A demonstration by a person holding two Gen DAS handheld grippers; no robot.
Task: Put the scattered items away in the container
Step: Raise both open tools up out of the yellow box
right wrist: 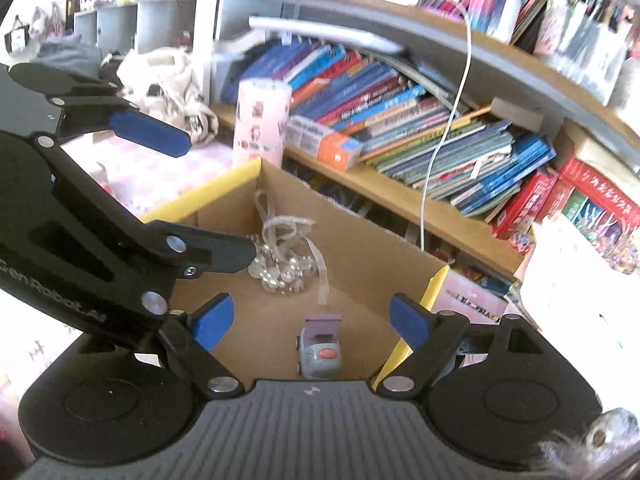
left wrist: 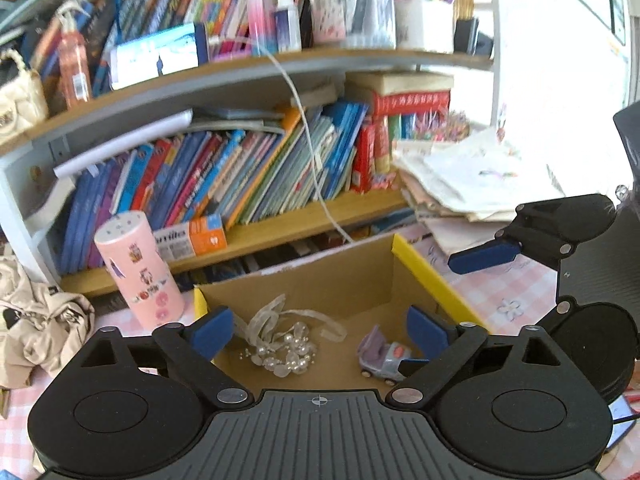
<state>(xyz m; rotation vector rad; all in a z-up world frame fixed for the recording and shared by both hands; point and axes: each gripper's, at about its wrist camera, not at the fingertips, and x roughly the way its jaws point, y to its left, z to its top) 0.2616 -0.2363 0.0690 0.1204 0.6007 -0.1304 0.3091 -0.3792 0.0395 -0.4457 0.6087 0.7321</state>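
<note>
A cardboard box with yellow rim sits on the pink checked table. Inside lie a pearl and ribbon hair ornament and a small purple-grey toy car. My left gripper is open and empty, hovering over the box's near edge. My right gripper is open and empty, above the toy car at the box's near right side. Each gripper shows in the other's view: the right one, the left one.
A pink sticker-covered cylinder stands left of the box. Bookshelves full of books rise just behind. A paper stack lies right of the box, crumpled beige cloth at the left.
</note>
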